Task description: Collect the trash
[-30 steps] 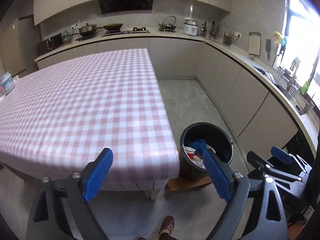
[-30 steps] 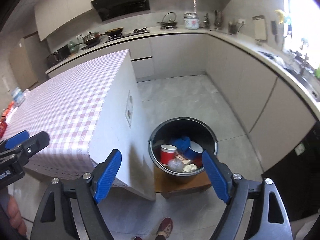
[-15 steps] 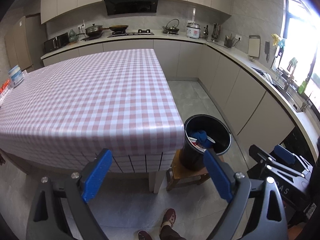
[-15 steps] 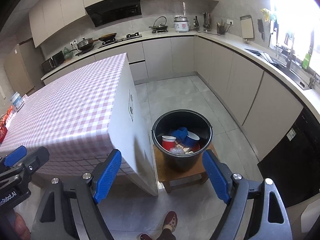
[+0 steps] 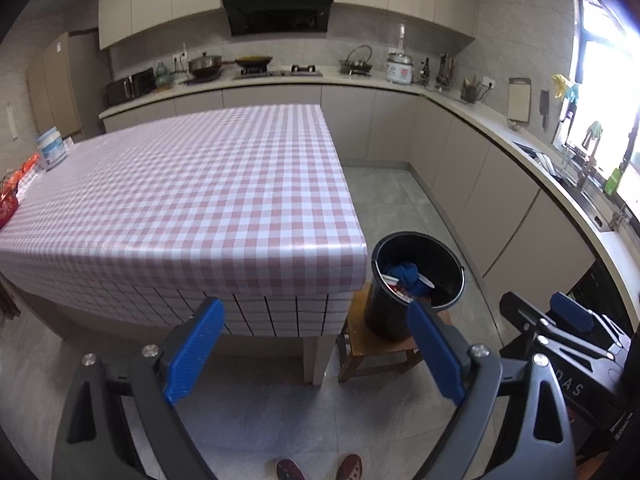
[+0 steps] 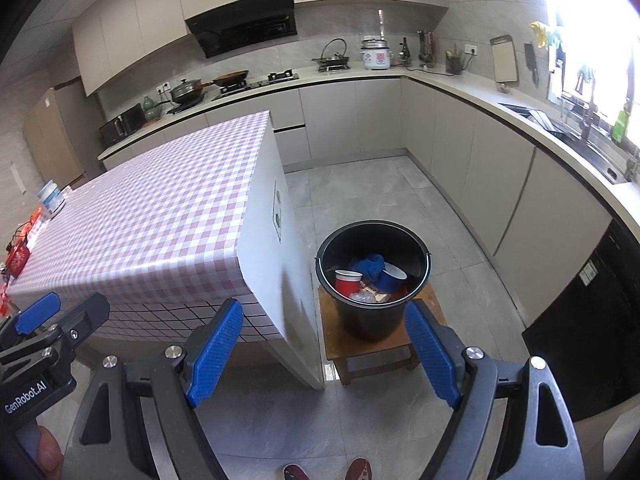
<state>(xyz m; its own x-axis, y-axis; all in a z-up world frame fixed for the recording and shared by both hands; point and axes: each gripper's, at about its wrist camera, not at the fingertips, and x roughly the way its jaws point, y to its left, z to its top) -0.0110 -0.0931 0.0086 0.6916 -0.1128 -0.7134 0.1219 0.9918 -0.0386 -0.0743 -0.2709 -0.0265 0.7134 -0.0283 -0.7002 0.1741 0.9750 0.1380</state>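
Note:
A black bucket (image 6: 416, 260) stands on a low wooden stool (image 6: 420, 342) beside the table's right end; it also shows in the left wrist view (image 5: 448, 264). It holds a red cup (image 6: 347, 282), a blue cloth (image 6: 370, 265), a blue cup (image 6: 390, 278) and wrappers. My left gripper (image 5: 316, 346) is open and empty, held back from the table's near edge. My right gripper (image 6: 324, 348) is open and empty, in front of and above the bucket.
The table (image 5: 192, 196) has a pink checked cloth. A white tub (image 5: 51, 151) and red packets (image 5: 8, 208) sit at its far left end. Kitchen counters (image 6: 500, 100) run along the back and right walls. The person's shoes (image 6: 356, 470) show on the grey floor.
Both grippers have pulled back and risen away from the table and bucket, which now look smaller and farther. The jaws stay open.

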